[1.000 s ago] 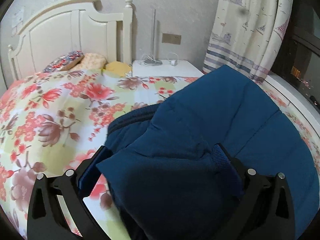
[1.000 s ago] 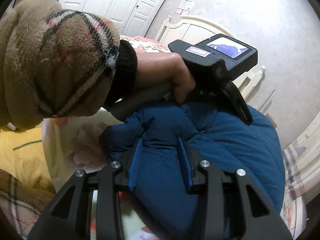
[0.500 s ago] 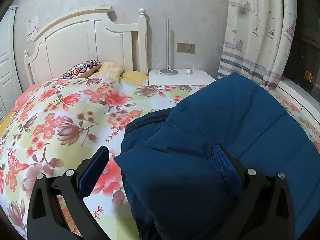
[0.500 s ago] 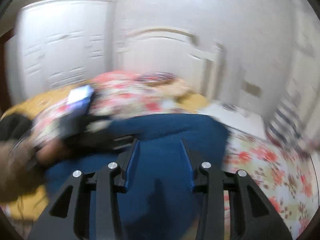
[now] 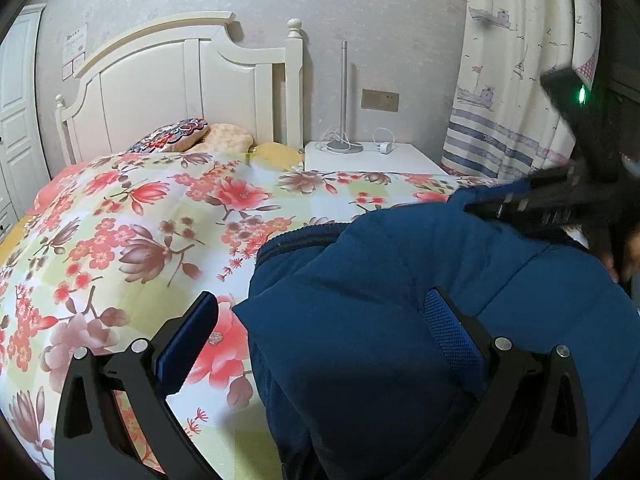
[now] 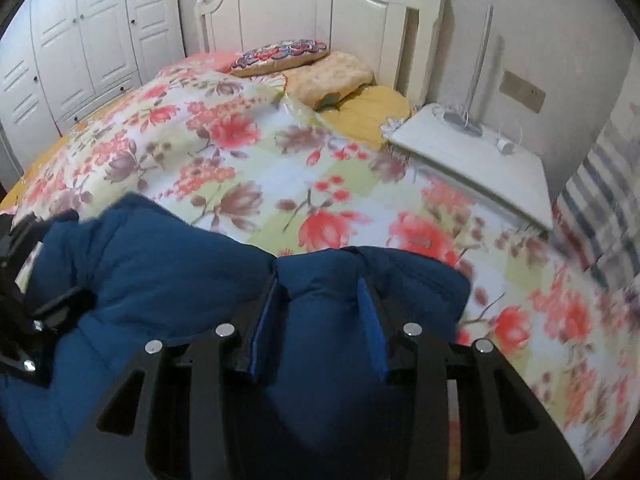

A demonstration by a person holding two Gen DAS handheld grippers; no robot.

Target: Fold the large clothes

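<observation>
The blue padded jacket [image 6: 168,280] lies bunched on the floral bedspread [image 6: 240,168]. The right gripper [image 6: 320,316] pinches a fold of it, while the left gripper [image 5: 320,332] stands spread, the jacket's edge lying between its fingers.

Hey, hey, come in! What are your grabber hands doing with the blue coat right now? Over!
Right hand-held gripper clamped on blue coat. Left hand-held gripper open, coat between its fingers. Floral bedspread clear ahead.
</observation>
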